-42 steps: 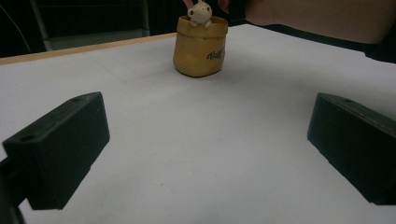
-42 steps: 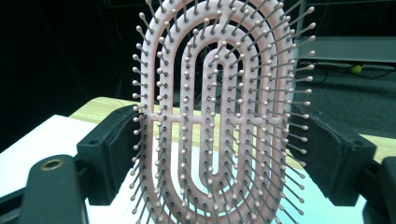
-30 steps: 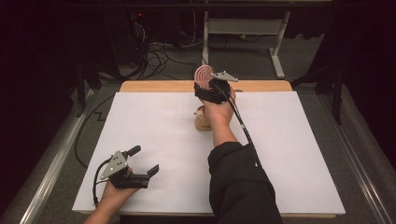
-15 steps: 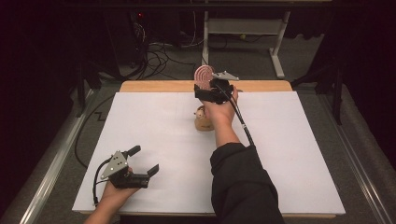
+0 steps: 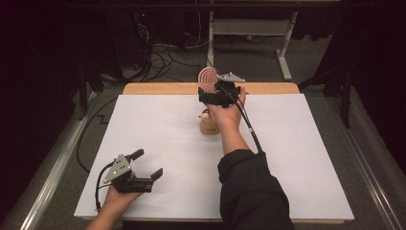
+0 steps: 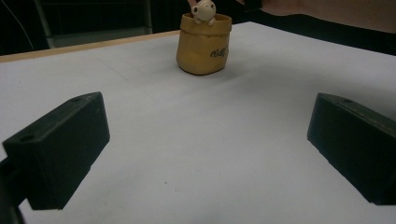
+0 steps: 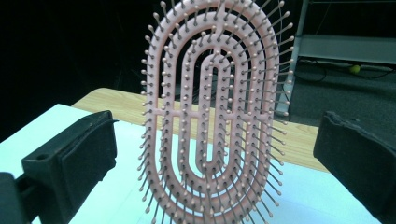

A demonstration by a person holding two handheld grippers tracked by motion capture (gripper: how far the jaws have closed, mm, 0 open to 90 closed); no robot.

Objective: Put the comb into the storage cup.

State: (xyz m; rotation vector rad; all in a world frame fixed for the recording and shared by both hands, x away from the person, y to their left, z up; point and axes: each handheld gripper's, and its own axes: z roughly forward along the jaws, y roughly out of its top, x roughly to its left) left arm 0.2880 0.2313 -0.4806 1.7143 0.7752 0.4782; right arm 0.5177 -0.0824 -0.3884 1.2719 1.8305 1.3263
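Right gripper (image 5: pixel 210 92): jaws have just been opening, now spread wide, released. Pink hairbrush (image 7: pixel 212 112) stands upright between them, touching neither. Just below, the yellow pot (image 5: pixel 208 126). Left gripper (image 5: pixel 146 165): jaws wide apart, holding nothing, over white desk (image 5: pixel 158 139).

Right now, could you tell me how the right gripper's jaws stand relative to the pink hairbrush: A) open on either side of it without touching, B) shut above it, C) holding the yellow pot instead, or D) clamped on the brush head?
A: in the right gripper view the right gripper has a clear gap on each side of the upright pink hairbrush, and its jaws have just been opening.
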